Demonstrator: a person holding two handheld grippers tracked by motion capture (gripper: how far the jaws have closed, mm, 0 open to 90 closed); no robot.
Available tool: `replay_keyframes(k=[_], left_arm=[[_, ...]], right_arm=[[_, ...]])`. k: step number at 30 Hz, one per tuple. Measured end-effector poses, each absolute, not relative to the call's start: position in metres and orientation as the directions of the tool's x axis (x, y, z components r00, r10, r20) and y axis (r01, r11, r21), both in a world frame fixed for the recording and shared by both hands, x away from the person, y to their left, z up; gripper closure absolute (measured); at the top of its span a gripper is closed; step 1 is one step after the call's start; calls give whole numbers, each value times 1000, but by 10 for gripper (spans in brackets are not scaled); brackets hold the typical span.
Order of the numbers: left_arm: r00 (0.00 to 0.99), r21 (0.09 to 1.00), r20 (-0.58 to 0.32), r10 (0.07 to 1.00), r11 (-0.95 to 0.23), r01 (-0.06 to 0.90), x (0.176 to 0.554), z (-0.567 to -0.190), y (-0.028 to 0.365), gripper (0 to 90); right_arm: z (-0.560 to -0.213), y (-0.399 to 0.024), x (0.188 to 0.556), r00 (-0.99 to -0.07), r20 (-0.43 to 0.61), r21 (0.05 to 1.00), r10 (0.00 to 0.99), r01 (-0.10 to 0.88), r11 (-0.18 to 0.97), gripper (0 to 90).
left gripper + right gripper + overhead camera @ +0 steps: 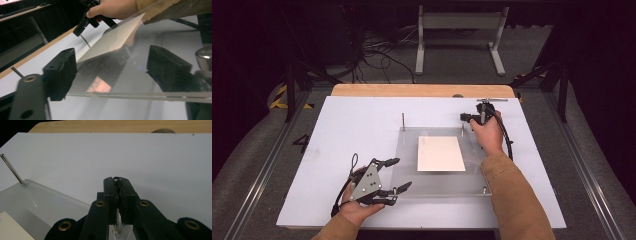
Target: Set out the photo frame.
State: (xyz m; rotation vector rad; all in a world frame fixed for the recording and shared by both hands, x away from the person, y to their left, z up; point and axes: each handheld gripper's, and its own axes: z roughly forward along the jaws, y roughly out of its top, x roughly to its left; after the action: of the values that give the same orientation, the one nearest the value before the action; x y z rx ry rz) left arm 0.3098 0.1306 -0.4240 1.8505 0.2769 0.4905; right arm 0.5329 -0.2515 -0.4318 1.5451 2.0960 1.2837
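white table (pixel 362 115) | left gripper (pixel 398 175) agape (near clear plate (pixel 407 170)) | right gripper (pixel 468 117) clamps post (pixel 116 220)

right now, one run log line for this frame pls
left gripper: open, jaws either side of clear plate near-left edge | right gripper: shut on far-right post | white card: flat on plate

We see the plate (pixel 439 185) lying on the tabletop (pixel 352 120); card (pixel 441 153) on plate's middle, pin (pixel 403 121) at plate's far-left corner, right gripper (pixel 467 118) at its far-right corner, left gripper (pixel 399 175) at its near-left edge.
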Motion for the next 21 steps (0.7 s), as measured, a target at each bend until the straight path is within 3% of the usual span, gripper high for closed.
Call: replay_keyframes(k=[4,14,21], left_arm=[[921,960,116,371,-280,-8,315,-426,132,403],[919,951,155,364,-306,-39,313,-424,132,465],[917,951,153,369,-306,-36,312,-422,132,471]], right_arm=[[-433,-253,532,-409,313,753,857,657,39,847],[-433,-254,529,-420,315,763,851,646,36,830],[-434,-263,522,-432,341,778,835,628,8,685]])
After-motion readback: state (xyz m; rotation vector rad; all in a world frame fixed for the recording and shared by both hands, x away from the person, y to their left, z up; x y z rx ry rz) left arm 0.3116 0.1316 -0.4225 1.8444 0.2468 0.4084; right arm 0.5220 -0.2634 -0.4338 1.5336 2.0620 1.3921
